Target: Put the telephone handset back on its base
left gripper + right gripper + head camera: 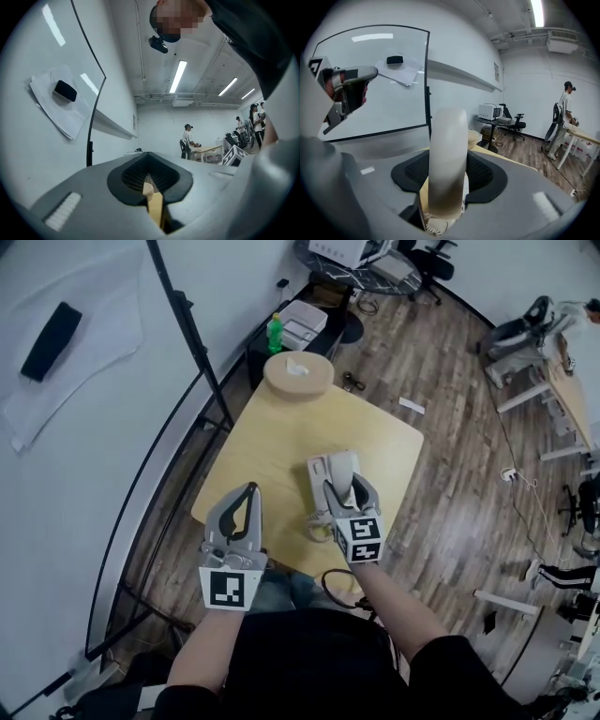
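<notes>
A pale telephone handset (343, 471) stands between the jaws of my right gripper (346, 486), which is shut on it; in the right gripper view the handset (447, 159) rises upright in front of the camera. The white base (318, 472) lies on the wooden table (272, 432) just left of and under the handset, and its coiled cord (320, 526) trails toward the near edge. Part of the base (433, 226) shows below the handset. My left gripper (247, 498) hovers over the table's near left corner, shut on nothing (149, 182).
A round wooden stand (298, 374) with a white item on it touches the table's far corner. A green bottle (275, 333) and a black pole (187, 334) stand at the left by the whiteboard (75, 427). People (565, 119) stand at far desks.
</notes>
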{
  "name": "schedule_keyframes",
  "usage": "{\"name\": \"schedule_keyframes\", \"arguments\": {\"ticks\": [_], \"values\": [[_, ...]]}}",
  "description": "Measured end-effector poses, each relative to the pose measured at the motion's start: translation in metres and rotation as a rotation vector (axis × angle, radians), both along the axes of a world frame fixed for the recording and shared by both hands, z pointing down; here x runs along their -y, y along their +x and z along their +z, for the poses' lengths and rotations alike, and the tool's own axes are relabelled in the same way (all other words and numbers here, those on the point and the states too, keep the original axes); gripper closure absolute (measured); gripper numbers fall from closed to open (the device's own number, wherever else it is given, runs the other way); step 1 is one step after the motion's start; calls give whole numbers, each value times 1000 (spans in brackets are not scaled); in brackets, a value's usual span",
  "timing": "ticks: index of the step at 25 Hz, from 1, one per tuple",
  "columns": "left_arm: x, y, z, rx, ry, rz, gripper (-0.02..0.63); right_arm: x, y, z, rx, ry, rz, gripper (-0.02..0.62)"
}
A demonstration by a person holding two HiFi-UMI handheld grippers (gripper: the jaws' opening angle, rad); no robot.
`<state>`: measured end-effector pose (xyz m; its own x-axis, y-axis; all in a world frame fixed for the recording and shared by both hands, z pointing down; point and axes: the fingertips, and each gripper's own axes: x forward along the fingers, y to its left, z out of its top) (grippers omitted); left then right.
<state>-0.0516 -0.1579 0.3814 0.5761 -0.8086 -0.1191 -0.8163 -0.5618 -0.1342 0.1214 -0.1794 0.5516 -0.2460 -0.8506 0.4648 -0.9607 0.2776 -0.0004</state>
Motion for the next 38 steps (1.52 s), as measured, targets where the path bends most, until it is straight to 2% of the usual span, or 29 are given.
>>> {"name": "schedule_keyframes", "arguments": {"ticks": [11, 17, 23, 38], "values": [[3, -4, 14, 1, -18, -16, 606, 18, -3, 63, 2, -130, 22, 362], [3, -6, 32, 12, -53, -23, 606, 26, -2, 92, -5, -194, 40, 362], [-1, -5, 33, 0, -51, -25, 606, 22, -3, 115, -22, -283, 59, 362], [-13, -16, 40, 4, -68, -41, 606, 15, -4, 149, -44, -398, 86, 362]]}}
